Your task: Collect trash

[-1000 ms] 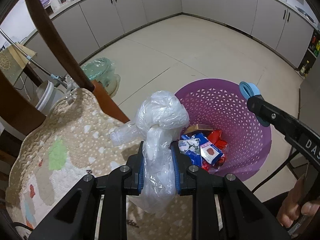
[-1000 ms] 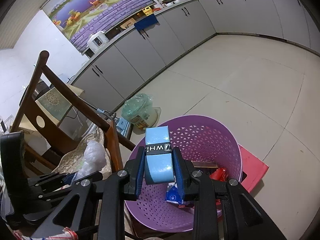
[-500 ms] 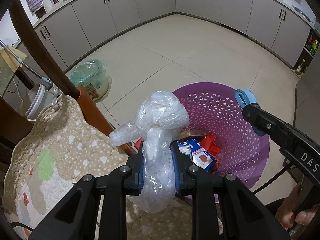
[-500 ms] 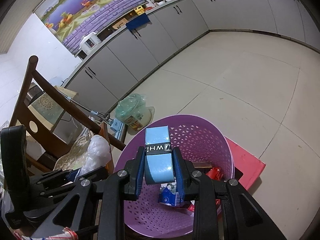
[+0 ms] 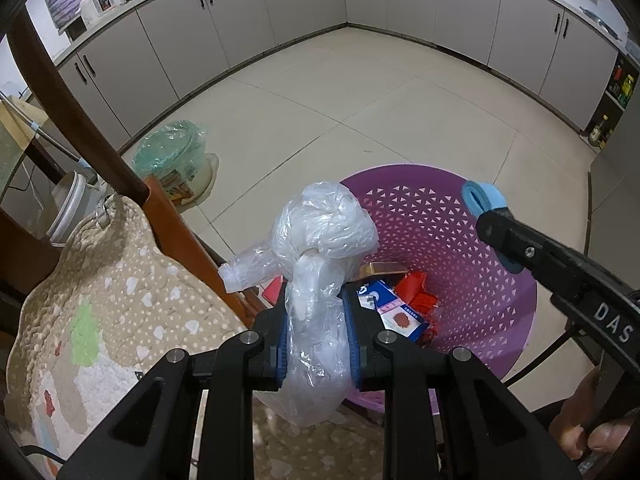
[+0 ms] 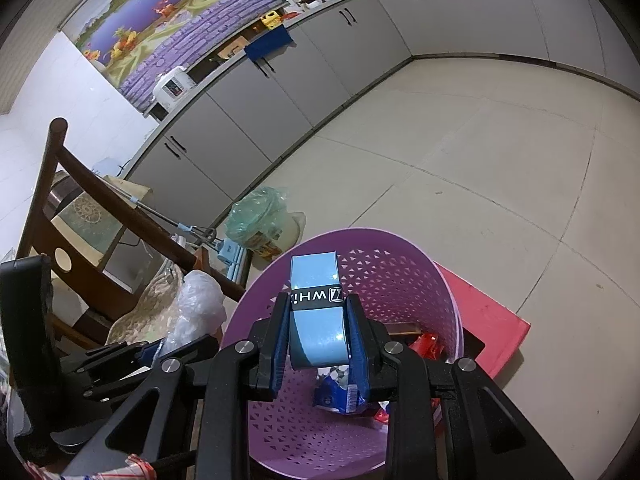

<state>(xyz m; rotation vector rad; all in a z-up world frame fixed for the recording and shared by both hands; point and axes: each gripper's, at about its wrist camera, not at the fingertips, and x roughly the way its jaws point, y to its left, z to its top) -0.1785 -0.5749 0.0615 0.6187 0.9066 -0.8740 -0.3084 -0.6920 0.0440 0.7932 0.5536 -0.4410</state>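
My left gripper (image 5: 316, 320) is shut on a crumpled clear plastic bag (image 5: 322, 240) and holds it at the near left rim of a purple perforated basket (image 5: 424, 208). My right gripper (image 6: 318, 320) is shut on a light blue roll with a black band (image 6: 316, 300) and holds it over the basket's (image 6: 400, 272) opening. The roll also shows in the left wrist view (image 5: 482, 200). In the basket lie a blue and white packet (image 5: 390, 308) and red wrappers (image 5: 416, 288).
A wooden chair (image 5: 80, 120) with a beige patterned cushion (image 5: 100, 300) stands at the left, beside the basket. A pot wrapped in green plastic (image 5: 172, 152) sits on the floor behind. A red mat (image 6: 488, 324) lies under the basket. Grey cabinets (image 5: 400, 0) line the walls.
Both grippers have moved a little farther over the basket, still holding the bag and the roll. The basket now sits closer and lower in both views.
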